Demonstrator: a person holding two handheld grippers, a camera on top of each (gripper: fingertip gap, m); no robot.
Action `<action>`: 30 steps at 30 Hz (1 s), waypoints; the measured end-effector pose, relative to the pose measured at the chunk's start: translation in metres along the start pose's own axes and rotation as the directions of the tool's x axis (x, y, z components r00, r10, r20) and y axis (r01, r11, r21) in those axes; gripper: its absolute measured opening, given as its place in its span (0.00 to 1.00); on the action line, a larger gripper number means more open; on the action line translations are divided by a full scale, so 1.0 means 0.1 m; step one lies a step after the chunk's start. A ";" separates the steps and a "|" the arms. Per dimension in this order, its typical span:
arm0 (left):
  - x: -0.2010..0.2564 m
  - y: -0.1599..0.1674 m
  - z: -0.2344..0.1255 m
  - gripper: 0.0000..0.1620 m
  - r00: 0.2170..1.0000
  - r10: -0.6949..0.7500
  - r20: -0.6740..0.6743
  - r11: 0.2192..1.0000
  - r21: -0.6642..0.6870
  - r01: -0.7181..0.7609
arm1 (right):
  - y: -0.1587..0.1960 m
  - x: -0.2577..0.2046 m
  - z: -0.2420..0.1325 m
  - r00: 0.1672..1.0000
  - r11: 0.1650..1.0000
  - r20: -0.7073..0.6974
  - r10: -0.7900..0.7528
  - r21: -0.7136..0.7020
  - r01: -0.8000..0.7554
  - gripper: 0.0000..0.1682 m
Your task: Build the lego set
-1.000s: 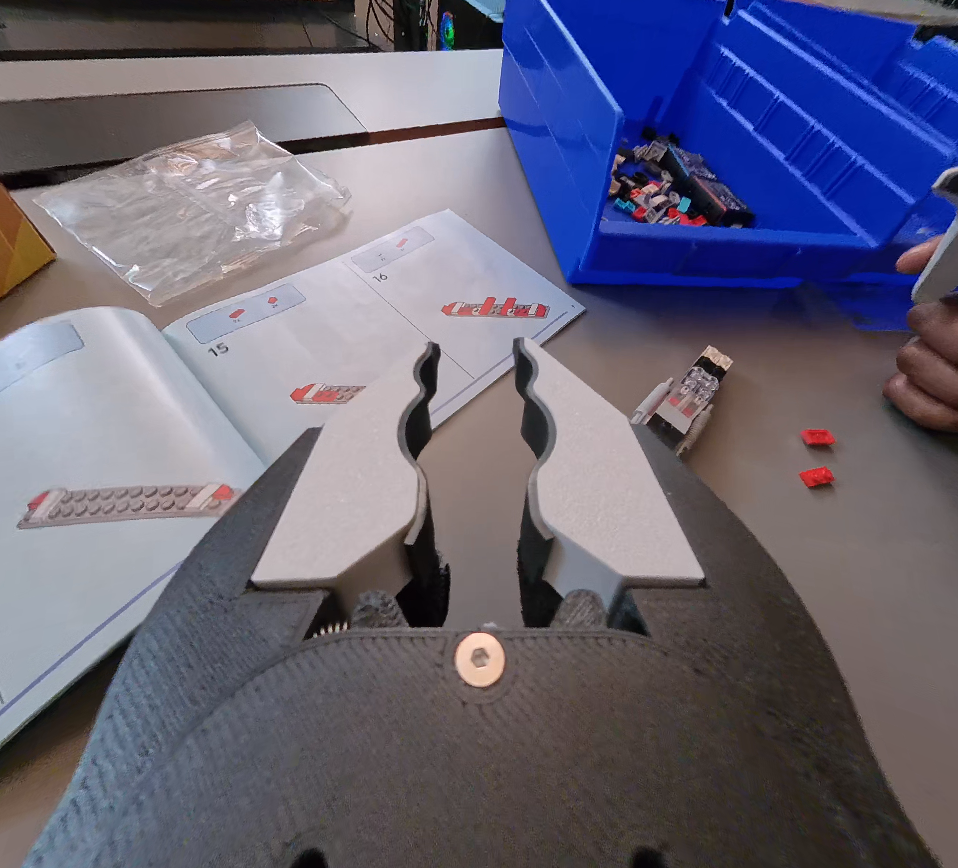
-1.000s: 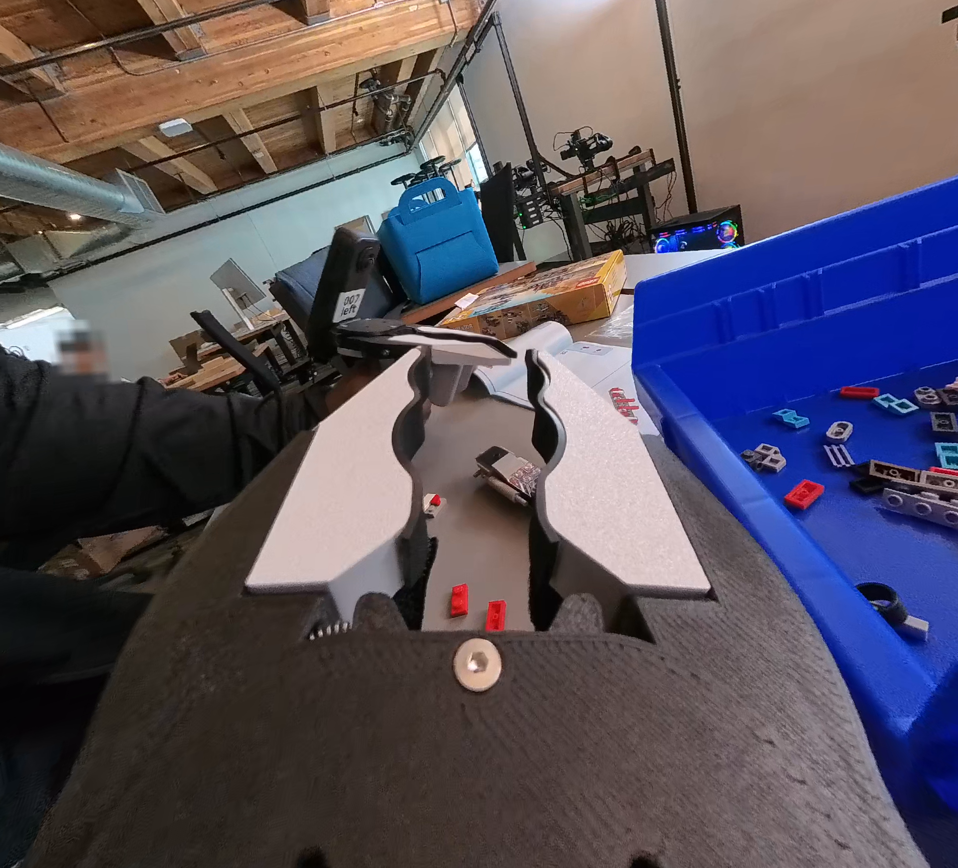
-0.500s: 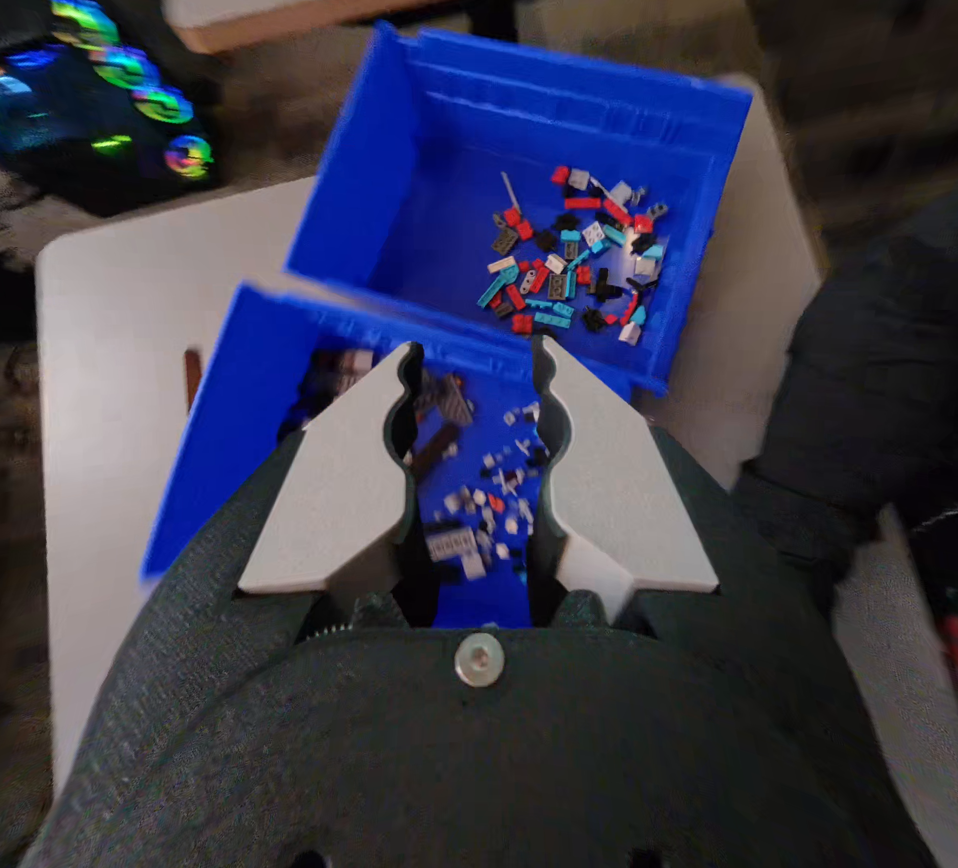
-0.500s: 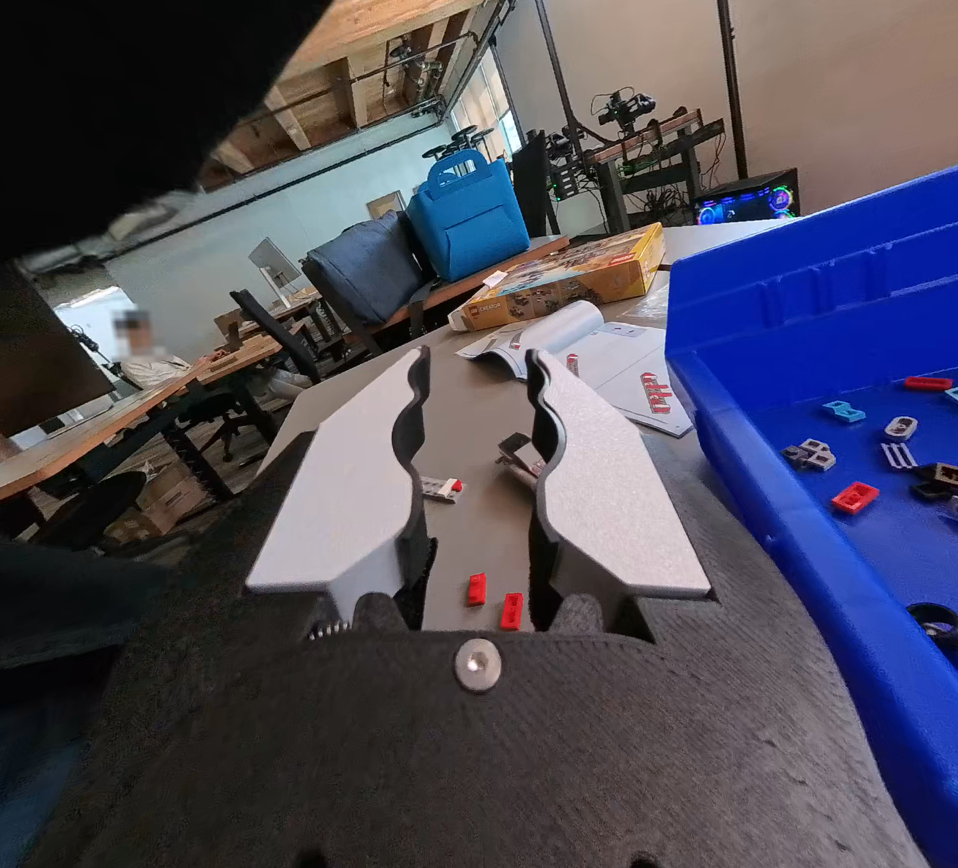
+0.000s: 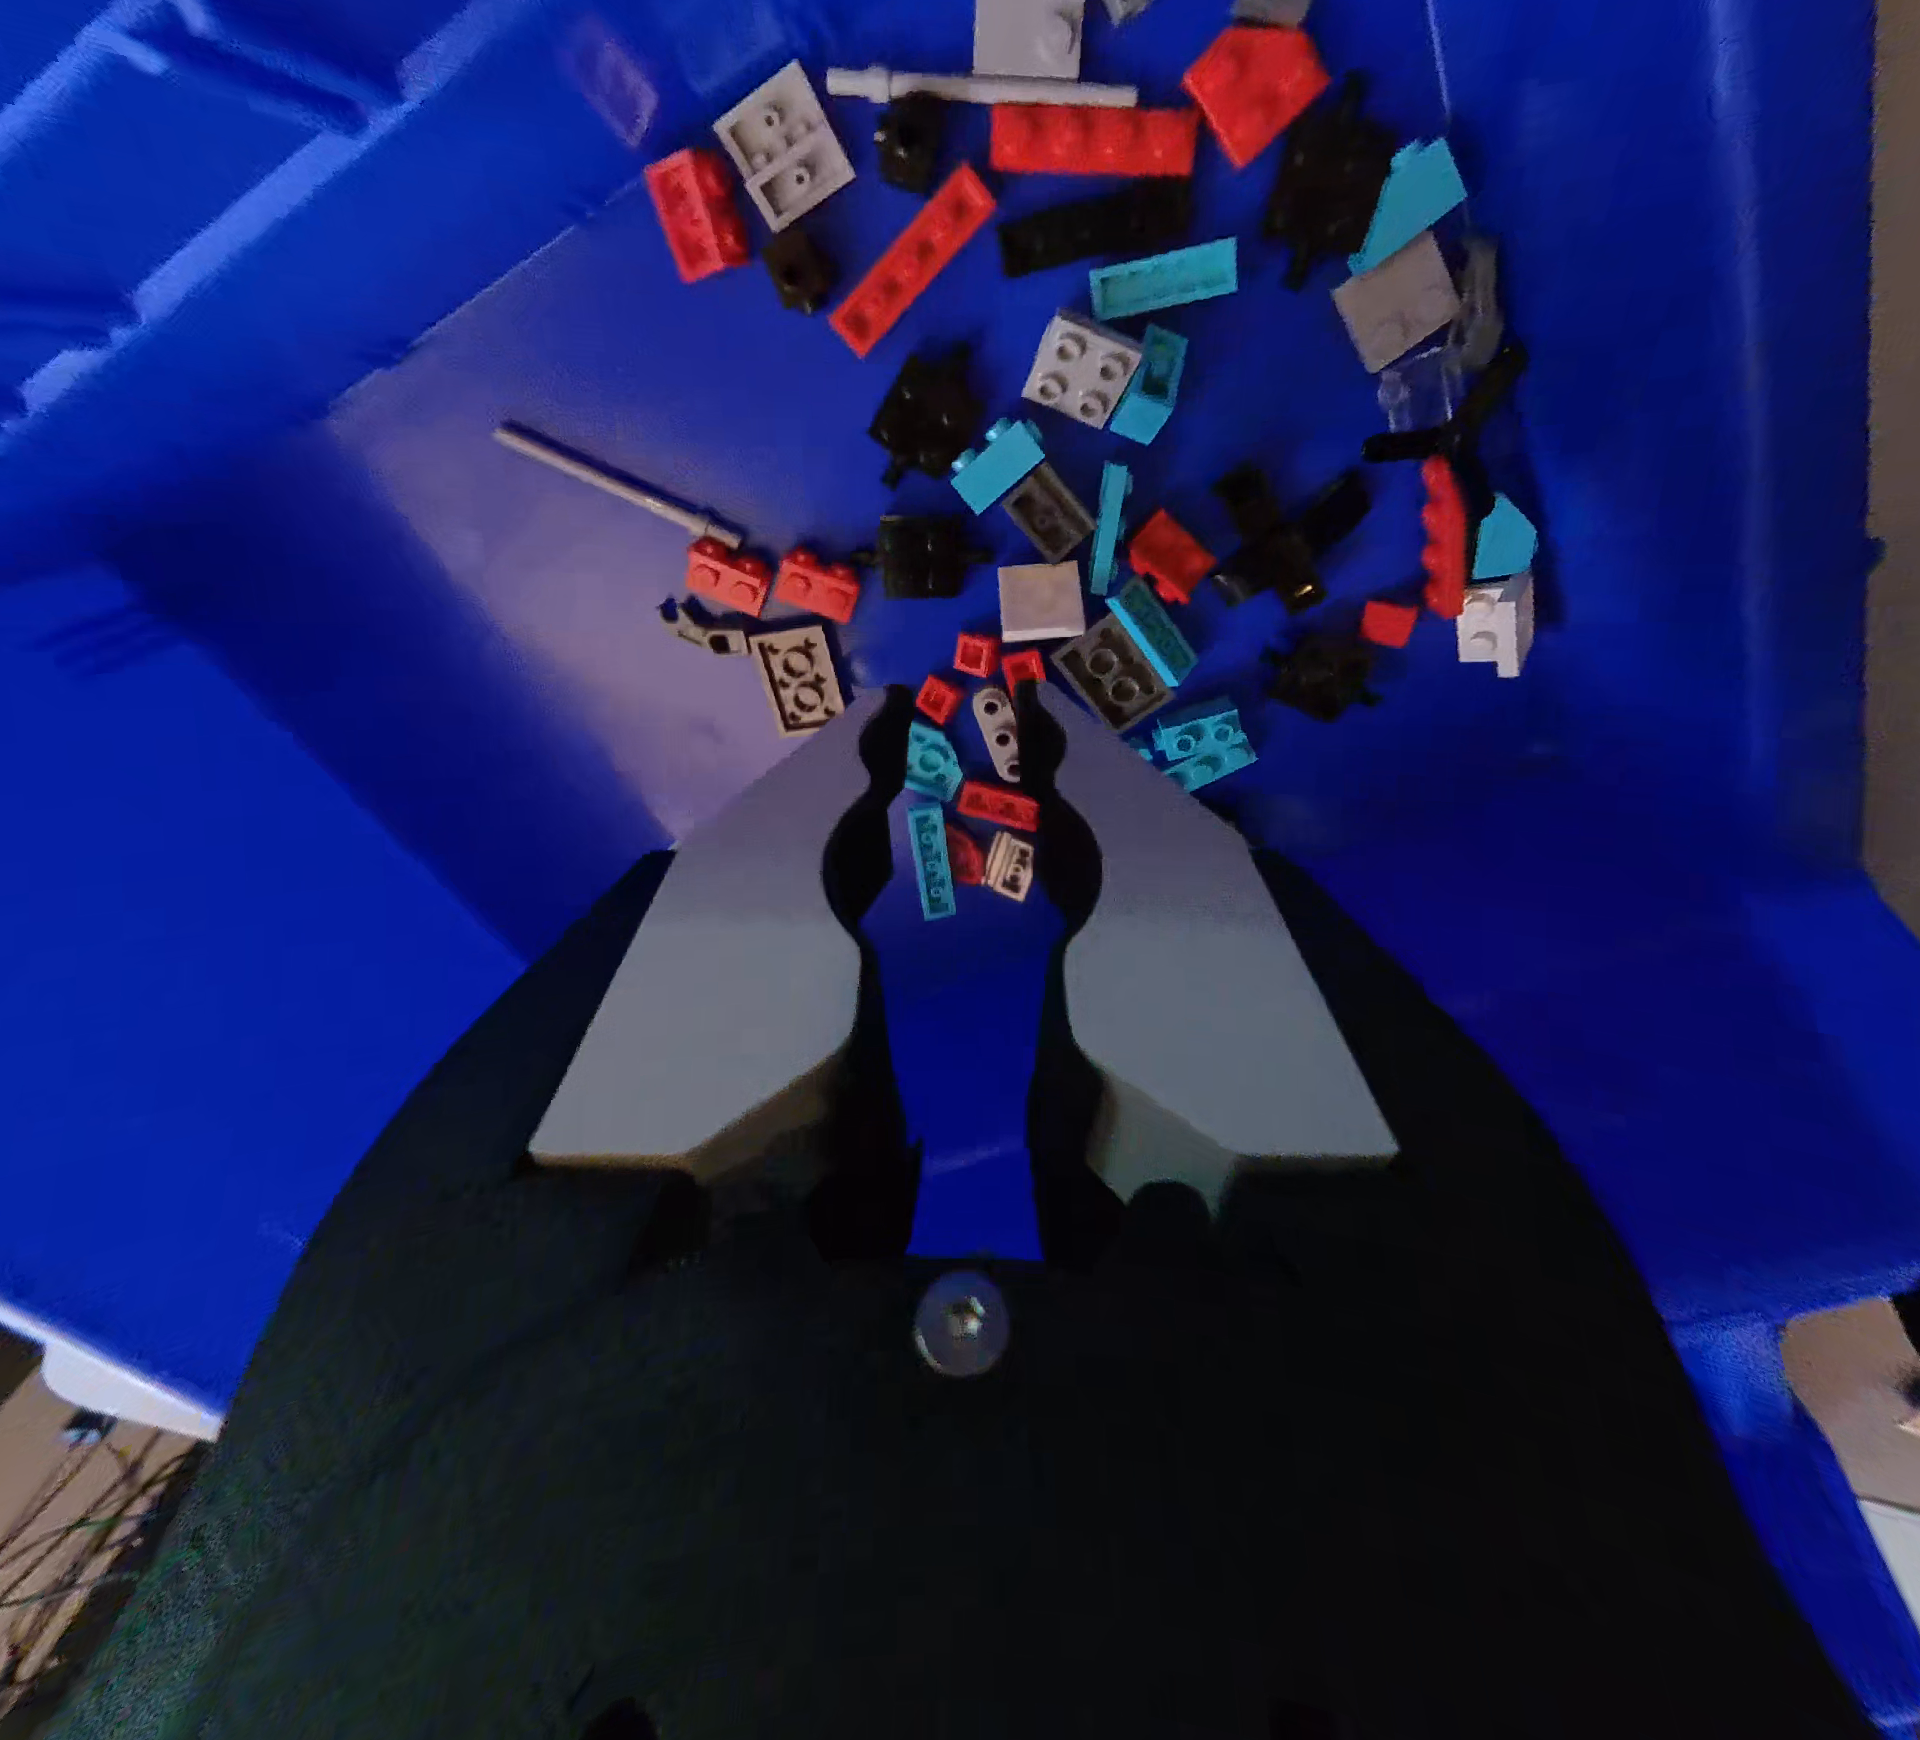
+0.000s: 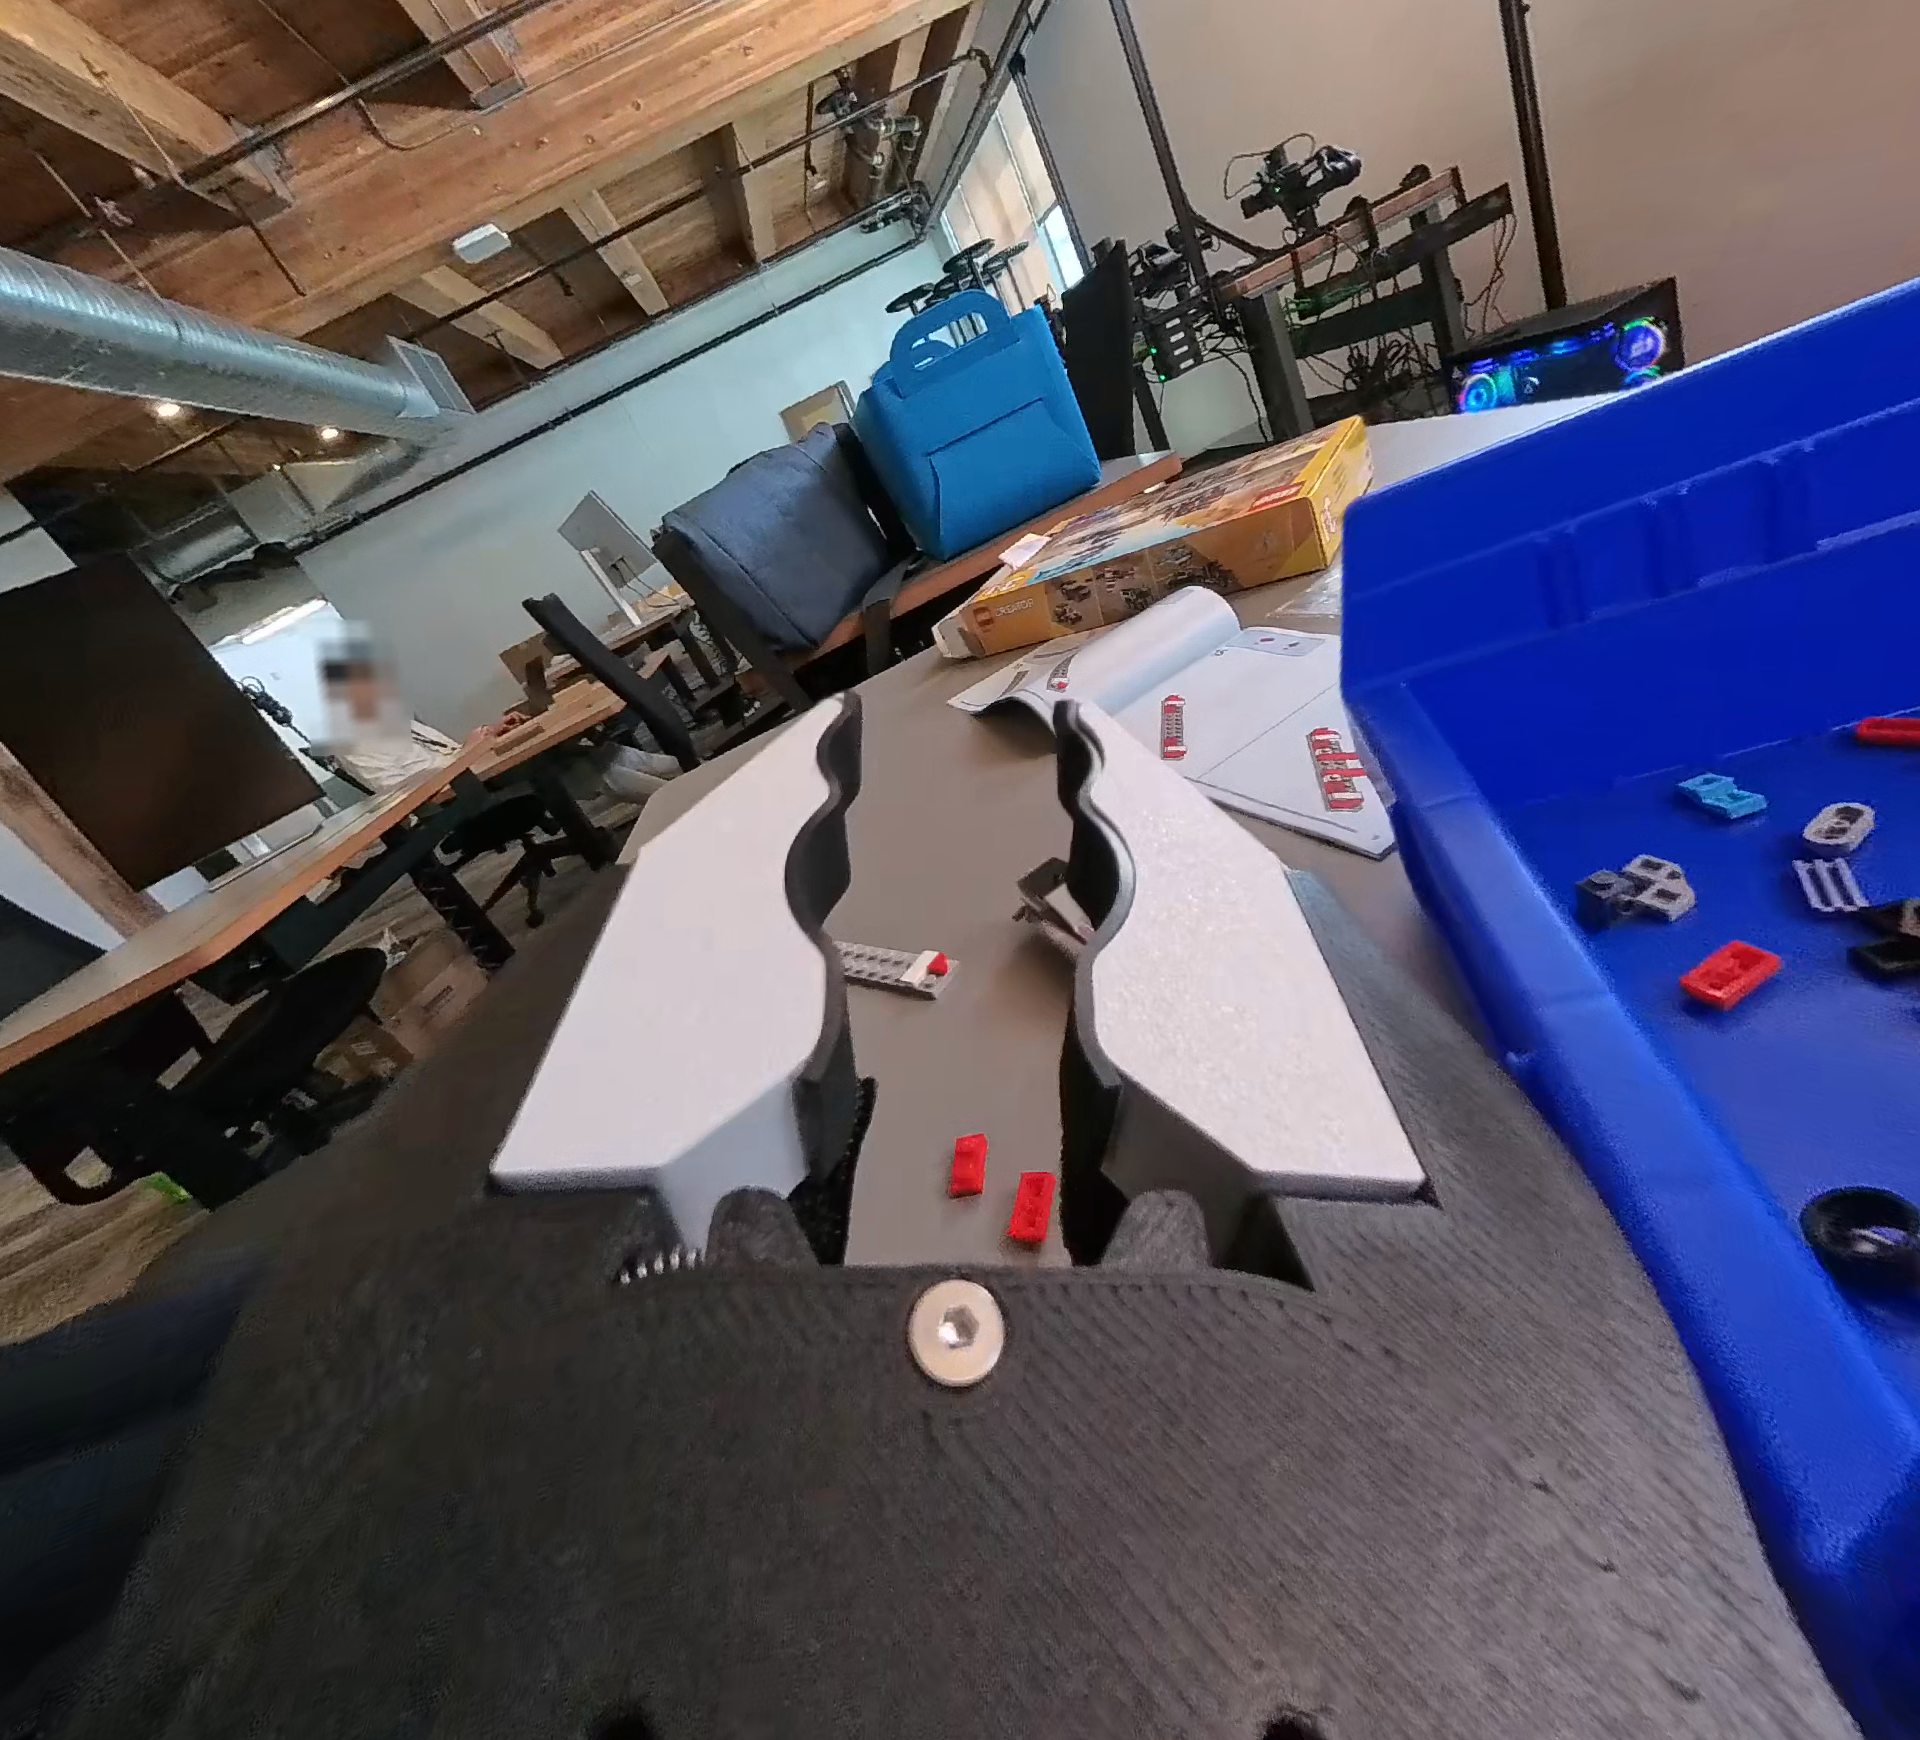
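Tabletop [image 6: 935,817] carrying one blue bin [image 6: 1558,1015], one open manual [image 6: 1236,714] and one yellow box [image 6: 1164,547]. Left tongs [image 5: 958,703], apart and empty, hang inside a bin [image 5: 312,651] over loose bricks [image 5: 1091,464]. Right tongs [image 6: 956,724], apart and empty, frame one grey plate [image 6: 899,968], one small assembly [image 6: 1044,901] and two red bricks [image 6: 997,1186] on the tabletop.
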State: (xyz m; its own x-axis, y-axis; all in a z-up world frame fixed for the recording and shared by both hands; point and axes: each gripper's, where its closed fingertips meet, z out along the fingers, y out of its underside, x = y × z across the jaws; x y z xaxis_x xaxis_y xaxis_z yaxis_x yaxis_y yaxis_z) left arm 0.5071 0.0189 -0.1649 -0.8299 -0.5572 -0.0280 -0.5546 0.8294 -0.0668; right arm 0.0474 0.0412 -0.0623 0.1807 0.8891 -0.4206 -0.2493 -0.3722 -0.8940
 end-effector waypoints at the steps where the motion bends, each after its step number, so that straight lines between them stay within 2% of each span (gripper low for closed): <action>1: 0.00 0.00 0.02 0.14 1.000 0.018 0.003 1.000 -0.005 -0.018 | -0.01 0.01 -0.01 1.000 1.000 -0.002 0.005 0.003 -0.005 0.22; 8: -0.04 0.04 0.17 0.11 0.994 0.112 0.011 0.993 -0.046 -0.111 | -0.02 0.06 -0.03 1.000 1.000 -0.011 0.000 -0.006 0.000 0.23; 30: -0.07 0.11 0.18 0.07 0.991 0.134 -0.030 0.990 -0.037 -0.135 | -0.05 0.11 -0.04 1.000 1.000 -0.013 0.017 0.000 -0.017 0.23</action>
State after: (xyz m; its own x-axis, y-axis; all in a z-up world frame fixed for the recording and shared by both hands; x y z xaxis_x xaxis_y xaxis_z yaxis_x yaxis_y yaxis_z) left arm 0.5073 0.0312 -0.1836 -0.8982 -0.4396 -0.0071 -0.4393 0.8980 -0.0259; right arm 0.0544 0.0511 -0.0633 0.1887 0.8791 -0.4377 -0.2521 -0.3874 -0.8868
